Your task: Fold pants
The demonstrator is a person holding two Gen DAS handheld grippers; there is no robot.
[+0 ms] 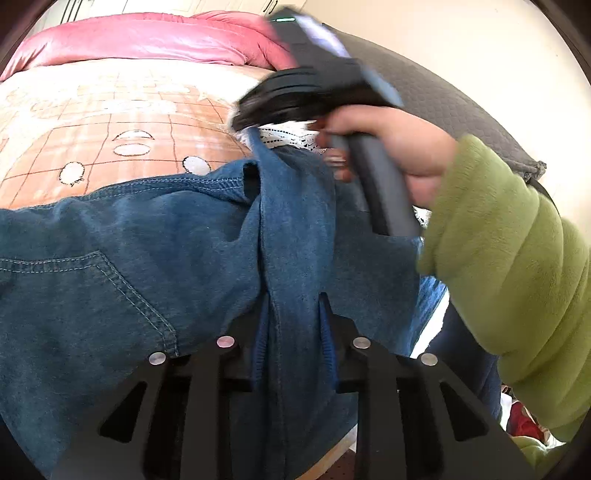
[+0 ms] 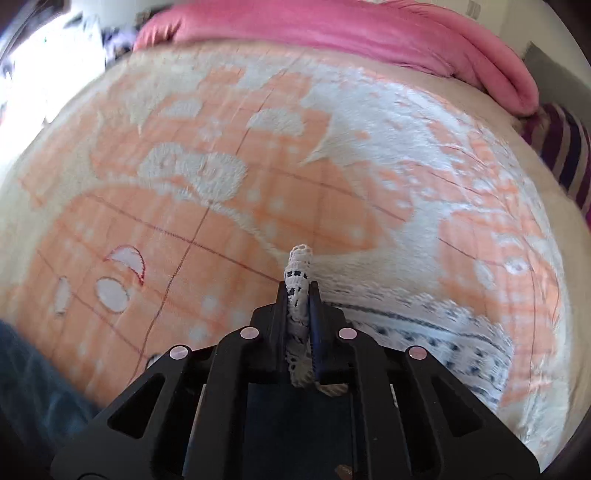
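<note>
Blue denim pants (image 1: 122, 258) with a white lace hem (image 1: 291, 138) lie on the bed, a back pocket showing at the left. My left gripper (image 1: 295, 332) is shut on a bunched fold of the denim. My right gripper (image 2: 299, 295) is shut on the white lace hem (image 2: 300, 273) of the pants, held above the blanket. In the left wrist view the right gripper (image 1: 258, 118) shows blurred at the far end of the pants, held by a hand in a green sleeve. More lace (image 2: 443, 332) trails to the right of my right gripper.
The bed is covered by an orange and white patterned blanket (image 2: 258, 184). A pink quilt (image 2: 351, 33) lies bunched along its far edge. A striped purple cloth (image 2: 565, 147) is at the right. A grey padded headboard (image 1: 461, 107) curves behind the hand.
</note>
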